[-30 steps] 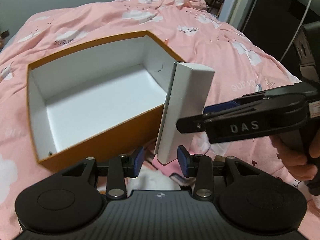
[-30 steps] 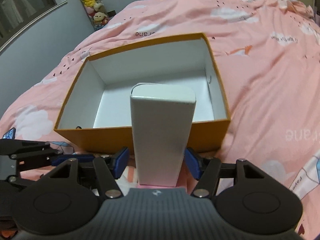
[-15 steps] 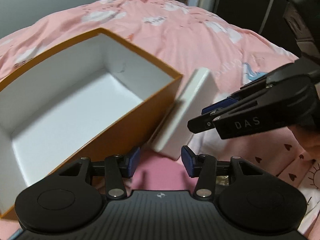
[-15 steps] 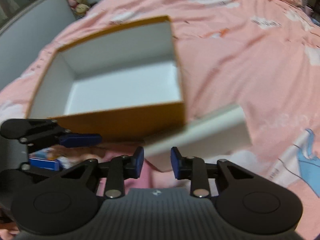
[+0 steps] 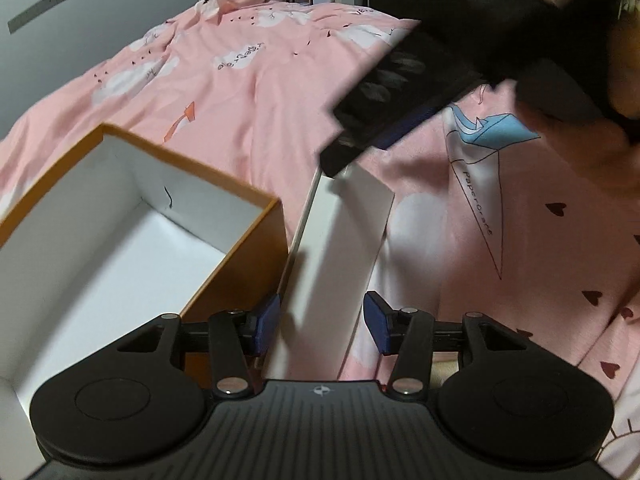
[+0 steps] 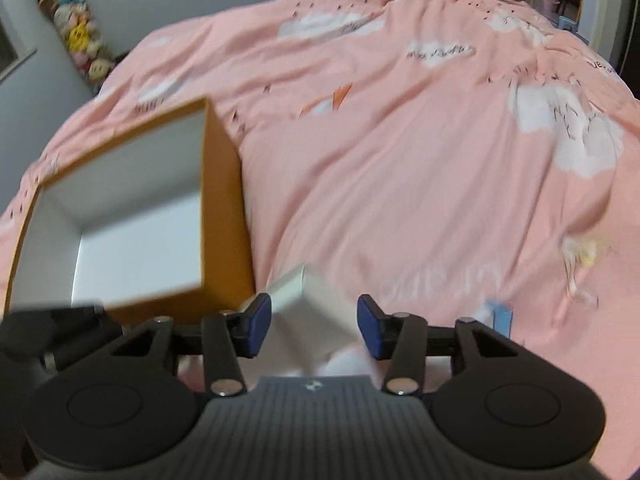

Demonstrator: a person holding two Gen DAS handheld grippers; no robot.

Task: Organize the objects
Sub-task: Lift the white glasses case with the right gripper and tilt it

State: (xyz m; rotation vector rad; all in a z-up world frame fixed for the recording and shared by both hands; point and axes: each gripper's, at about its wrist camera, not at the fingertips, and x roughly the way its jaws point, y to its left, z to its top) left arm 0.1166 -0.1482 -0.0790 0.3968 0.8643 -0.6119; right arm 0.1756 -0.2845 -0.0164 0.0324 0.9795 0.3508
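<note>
The white box (image 5: 340,264) lay flat on the pink bedspread (image 5: 272,92), just beside the right outer wall of the orange box (image 5: 244,280), which stood open with a white interior.

The left gripper (image 5: 322,322) pointed down over the near end of the white box. Its jaws stood apart on either side of the box, the left pad (image 5: 267,322) at or very near the box edge and the right pad clear of it; no grip was visible.

The right gripper (image 6: 312,326) straddled the other end of the white box (image 6: 316,320). Its jaws had just been opening, and both pads stood clear of the box corner between them. This view was blurred. A row of plush toys (image 6: 76,36) lined the far wall.
</note>
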